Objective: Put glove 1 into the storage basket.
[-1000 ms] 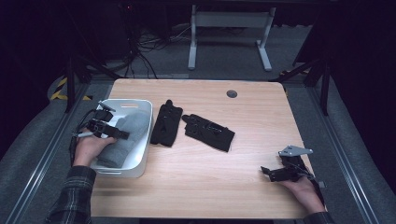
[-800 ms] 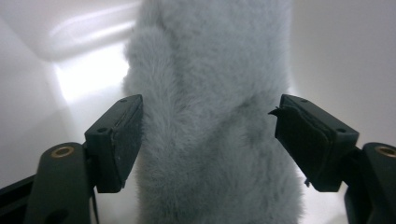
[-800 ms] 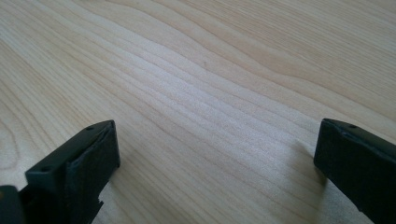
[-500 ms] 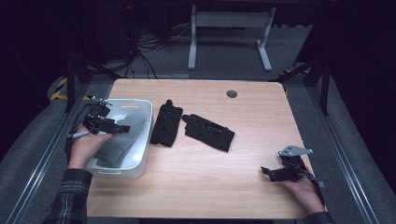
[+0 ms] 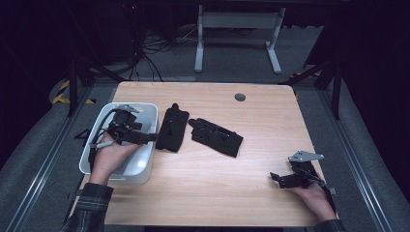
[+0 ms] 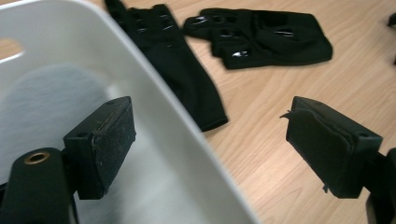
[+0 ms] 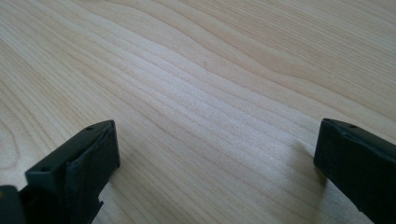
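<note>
Left tool (image 5: 145, 137), jaws wide and empty, is held over the white plastic bin (image 5: 147, 170). The long black fabric glove (image 5: 172, 128) lies beside the bin; its cuff should be approached squarely.

High view overhead, facing forward-down; tongs cameras close over table (image 5: 203, 188).

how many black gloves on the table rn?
2. One glove lies right beside the white bin; the other glove lies just right of it, mid-table. Something grey lies inside the bin, too blurred to identify, so more could be hidden there.
</note>
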A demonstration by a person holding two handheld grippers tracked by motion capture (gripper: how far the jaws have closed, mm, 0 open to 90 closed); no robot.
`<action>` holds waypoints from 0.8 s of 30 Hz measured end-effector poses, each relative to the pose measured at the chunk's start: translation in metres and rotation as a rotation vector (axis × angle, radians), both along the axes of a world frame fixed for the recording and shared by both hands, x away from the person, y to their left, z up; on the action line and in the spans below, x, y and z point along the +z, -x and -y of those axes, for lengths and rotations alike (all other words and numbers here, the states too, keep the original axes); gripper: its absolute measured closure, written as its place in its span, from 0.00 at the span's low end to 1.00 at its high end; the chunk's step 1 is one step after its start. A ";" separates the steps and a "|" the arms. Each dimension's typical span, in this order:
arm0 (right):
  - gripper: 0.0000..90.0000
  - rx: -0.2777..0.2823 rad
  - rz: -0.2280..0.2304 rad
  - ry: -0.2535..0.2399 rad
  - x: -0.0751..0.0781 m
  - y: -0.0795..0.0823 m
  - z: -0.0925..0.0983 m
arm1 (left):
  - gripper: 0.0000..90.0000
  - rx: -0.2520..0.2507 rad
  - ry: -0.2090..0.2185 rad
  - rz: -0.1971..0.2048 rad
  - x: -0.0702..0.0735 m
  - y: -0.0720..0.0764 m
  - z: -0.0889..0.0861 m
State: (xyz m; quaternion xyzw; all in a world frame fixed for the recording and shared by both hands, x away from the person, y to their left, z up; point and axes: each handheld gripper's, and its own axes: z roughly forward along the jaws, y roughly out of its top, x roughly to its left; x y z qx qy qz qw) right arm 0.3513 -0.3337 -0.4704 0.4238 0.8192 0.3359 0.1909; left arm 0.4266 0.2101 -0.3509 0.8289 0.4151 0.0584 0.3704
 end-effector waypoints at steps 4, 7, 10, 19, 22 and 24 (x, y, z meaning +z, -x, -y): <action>0.01 -0.001 0.000 0.001 0.000 0.000 0.000 | 0.17 -0.052 0.011 0.014 -0.004 0.007 0.026; 0.01 -0.001 0.000 0.000 0.000 0.000 0.000 | 0.17 -0.087 0.023 0.018 -0.008 0.012 0.043; 0.01 -0.001 0.000 0.000 0.000 0.000 0.000 | 0.16 -0.119 0.019 0.028 -0.012 0.016 0.060; 0.01 0.001 0.001 0.001 0.000 0.001 0.000 | 0.17 -0.164 -0.010 0.071 -0.041 0.031 0.092; 0.12 0.033 -0.003 0.005 0.003 0.002 0.000 | 0.17 -0.177 -0.069 0.097 -0.050 0.039 0.100; 0.20 0.062 -0.004 0.005 0.007 0.003 -0.002 | 0.17 -0.192 -0.070 0.098 -0.056 0.045 0.104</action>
